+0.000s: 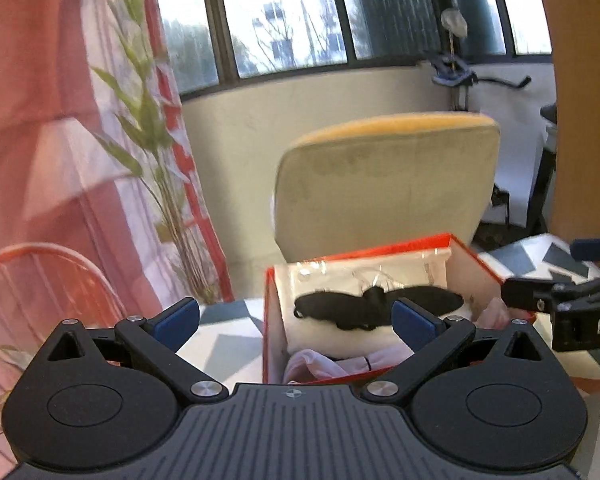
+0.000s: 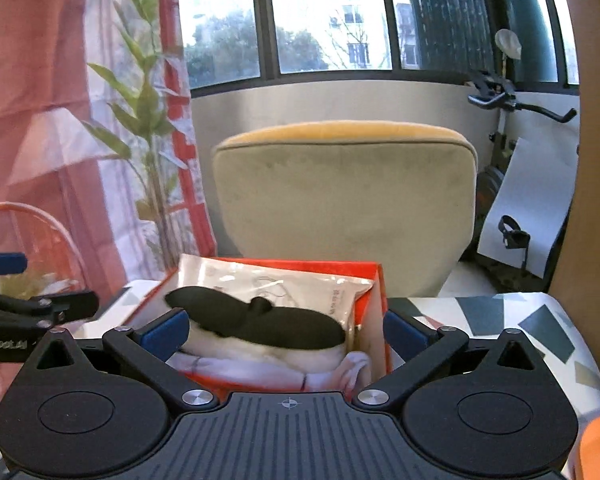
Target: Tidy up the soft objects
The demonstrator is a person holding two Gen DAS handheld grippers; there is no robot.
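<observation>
An open red box (image 1: 476, 258) (image 2: 380, 304) stands on the patterned table. In it lie a black soft item (image 1: 380, 306) (image 2: 260, 320) on white fabric (image 1: 340, 340) (image 2: 260, 354), a pale pink cloth (image 1: 324, 366) (image 2: 354, 368) at the near side, and a clear plastic packet (image 1: 380, 270) (image 2: 268, 278) at the back. My left gripper (image 1: 294, 322) is open and empty, just in front of the box's near left corner. My right gripper (image 2: 286, 330) is open and empty, its fingers either side of the box's near end. Each gripper shows at the edge of the other's view.
A beige chair (image 1: 384, 184) (image 2: 344, 196) stands behind the table (image 1: 228, 344) (image 2: 500, 312). A pink curtain (image 1: 40, 120) (image 2: 32, 100) and a green plant (image 1: 148, 128) (image 2: 144, 100) are left. An exercise bike (image 2: 508, 152) stands right. An orange object (image 2: 598, 440) is at the lower right.
</observation>
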